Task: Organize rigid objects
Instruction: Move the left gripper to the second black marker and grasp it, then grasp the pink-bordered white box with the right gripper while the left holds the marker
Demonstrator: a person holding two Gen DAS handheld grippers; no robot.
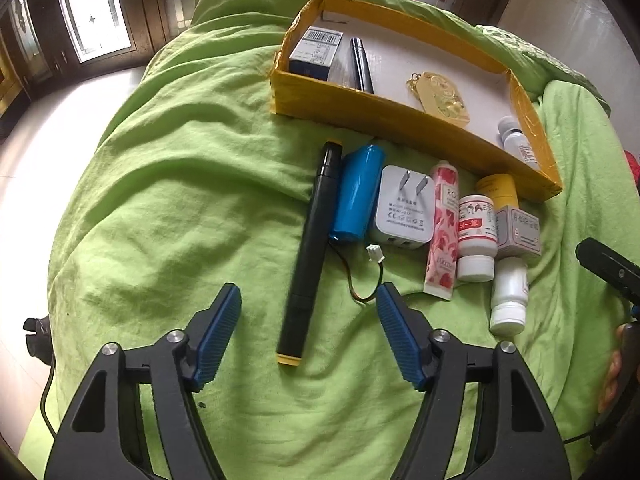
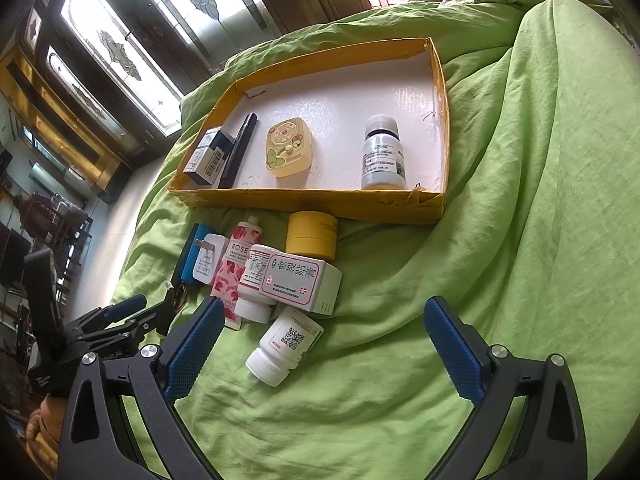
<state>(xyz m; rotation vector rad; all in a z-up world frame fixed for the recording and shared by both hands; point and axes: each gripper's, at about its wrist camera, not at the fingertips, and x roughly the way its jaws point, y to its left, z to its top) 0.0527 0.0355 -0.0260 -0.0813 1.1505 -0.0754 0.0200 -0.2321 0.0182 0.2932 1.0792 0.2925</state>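
While jaws spread, left gripper [image 1: 309, 322] straddles black marker [image 1: 310, 248] untouched; right gripper [image 2: 324, 344] empty.

Soft daylight from blown-out windows [image 2: 120, 52], strong fisheye bending, dark vignetted corners, slight softness.

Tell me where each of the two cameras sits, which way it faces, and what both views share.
Left wrist: on the left gripper, angled down at a black marker lying between its open fingers without touching; a hand shows at the right edge.
Right wrist: on the right gripper, open, angled down over a white bottle; the left gripper shows at lower left.
Shared: the yellow tray, the green sheet, the rose tube and the charger.
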